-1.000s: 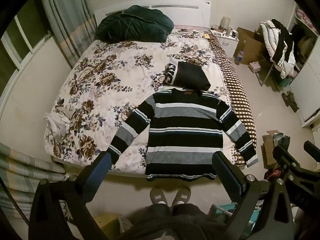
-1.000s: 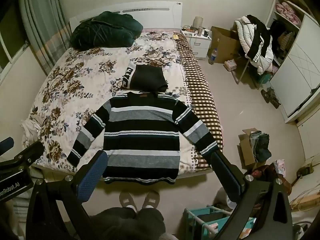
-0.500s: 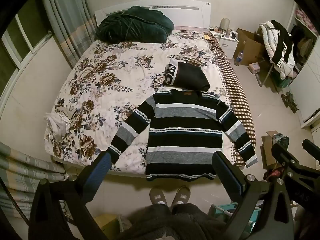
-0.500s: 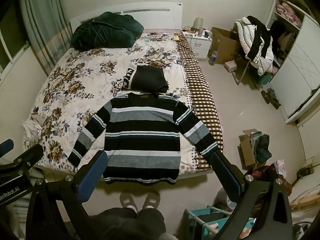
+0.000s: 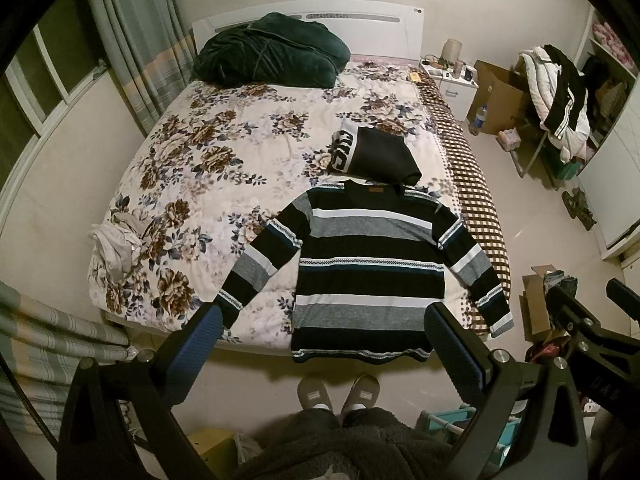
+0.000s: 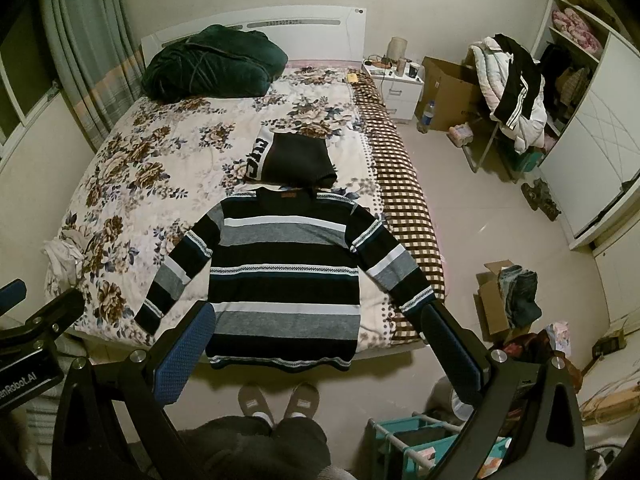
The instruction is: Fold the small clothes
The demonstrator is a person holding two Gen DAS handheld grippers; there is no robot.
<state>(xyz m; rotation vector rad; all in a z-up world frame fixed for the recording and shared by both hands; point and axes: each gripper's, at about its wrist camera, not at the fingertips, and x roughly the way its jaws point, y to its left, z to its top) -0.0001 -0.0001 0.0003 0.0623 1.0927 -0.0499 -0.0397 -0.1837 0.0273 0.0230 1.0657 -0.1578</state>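
While both tools hang high above the foot of the bed, nothing is gripped and no fold has begun. Filling the middle of each view, the bed [image 5: 208, 168] wears a flowered quilt with a checked blanket [image 5: 480, 216] down its right flank. A dark green bundle [image 5: 268, 52] sits at the upper left by the headboard.

Lower centre in both views lies the striped sweater [image 5: 368, 256], flat and face up, sleeves angled out and down, its hem draped just over the bed's near edge above the person's slippers [image 5: 340, 394]. Touching its collar, toward the middle of the frame, rests a folded black garment [image 5: 380, 156], apparently finished. A small pale rag [image 5: 116, 244] lies crumpled at the left edge of the quilt.

The left gripper [image 5: 320, 344] has its fingers spread wide, holding nothing; the right gripper [image 6: 316, 340] is likewise splayed and empty.

I judge the sweater is laid out and ready, so the next move calls for both tools to come down, each to a sleeve cuff, and swing the sleeves across the chest. Quilt to the left of the sweater gives open room; on the right the sleeve ends near the bed's corner, so that cuff could slip off.
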